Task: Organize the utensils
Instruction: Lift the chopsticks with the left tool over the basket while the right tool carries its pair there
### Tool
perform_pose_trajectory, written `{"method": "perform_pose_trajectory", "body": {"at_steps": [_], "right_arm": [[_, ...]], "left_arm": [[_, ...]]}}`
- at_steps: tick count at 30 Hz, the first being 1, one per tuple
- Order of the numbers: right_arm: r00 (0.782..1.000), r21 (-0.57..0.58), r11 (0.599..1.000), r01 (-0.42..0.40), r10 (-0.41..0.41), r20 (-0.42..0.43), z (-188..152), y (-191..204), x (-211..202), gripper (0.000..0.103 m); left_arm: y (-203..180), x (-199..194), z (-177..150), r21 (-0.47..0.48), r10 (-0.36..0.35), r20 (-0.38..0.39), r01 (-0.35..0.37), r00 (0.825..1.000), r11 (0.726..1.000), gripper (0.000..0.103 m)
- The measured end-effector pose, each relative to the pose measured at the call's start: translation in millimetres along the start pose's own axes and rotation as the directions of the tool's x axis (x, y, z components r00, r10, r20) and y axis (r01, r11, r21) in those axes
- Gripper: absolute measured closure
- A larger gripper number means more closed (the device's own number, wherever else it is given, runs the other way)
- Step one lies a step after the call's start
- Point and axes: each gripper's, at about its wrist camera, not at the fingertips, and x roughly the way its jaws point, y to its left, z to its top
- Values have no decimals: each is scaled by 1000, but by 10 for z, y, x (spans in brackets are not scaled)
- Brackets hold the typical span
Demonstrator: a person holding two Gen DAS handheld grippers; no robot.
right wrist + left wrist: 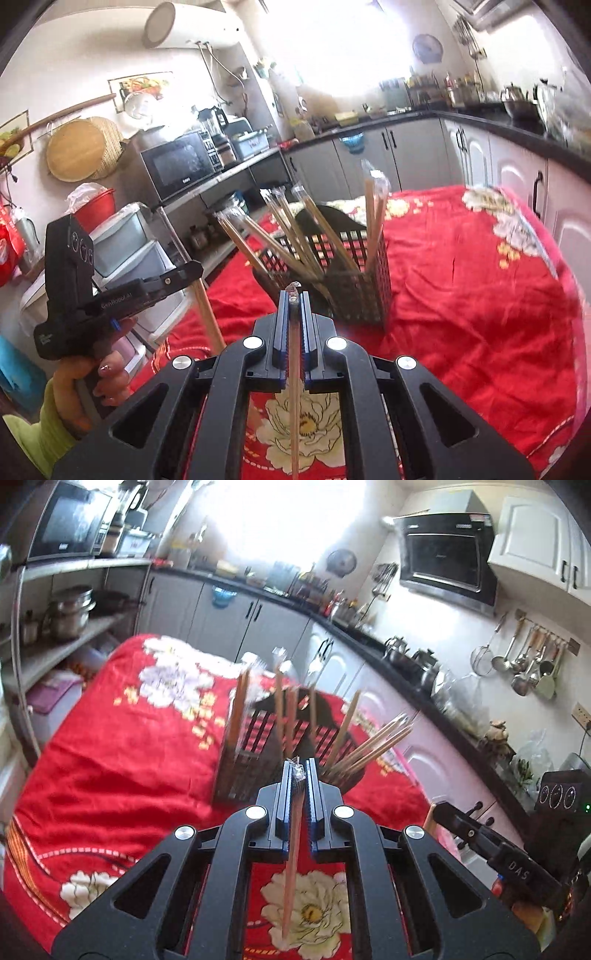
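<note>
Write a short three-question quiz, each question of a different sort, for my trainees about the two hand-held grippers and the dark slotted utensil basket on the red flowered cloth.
1. True or false: the left gripper is open and holds nothing.
2. What does the right gripper hold? A) a metal spoon B) a thin wooden chopstick in a clear wrapper C) a black ladle
3. Fill in: the dark slotted plastic utensil basket stands on the ___ flowered cloth.

Key:
1. False: it is shut on a wrapped wooden chopstick.
2. B.
3. Red.
</note>
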Motion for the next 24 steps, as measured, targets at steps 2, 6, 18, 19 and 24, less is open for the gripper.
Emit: {"method": "perform_pose_trajectory", "body": {"at_steps": [2,6,18,19,24], "right_arm": [[1000,-9,1000,1,-1,14,37,29,-28,97],[998,-30,1000,5,-3,69,139,71,-124,97],[981,-63,998,18,-6,195,462,135,-326,97],[979,-65,998,21,-7,203,493,134,-337,97],[970,-69,997,31,-13,243,639,128,-383,97]], "left_arm": [[-36,-20,52,10,-6,14,6,1000,1000,99],[-145,-71,187,28,-20,51,19,998,999,99],[-431,-150,566,79,-33,148,21,988,997,99],[-456,-158,593,84,-31,157,18,987,996,99],[-570,-157,777,100,-29,207,8,978,995,99]]}}
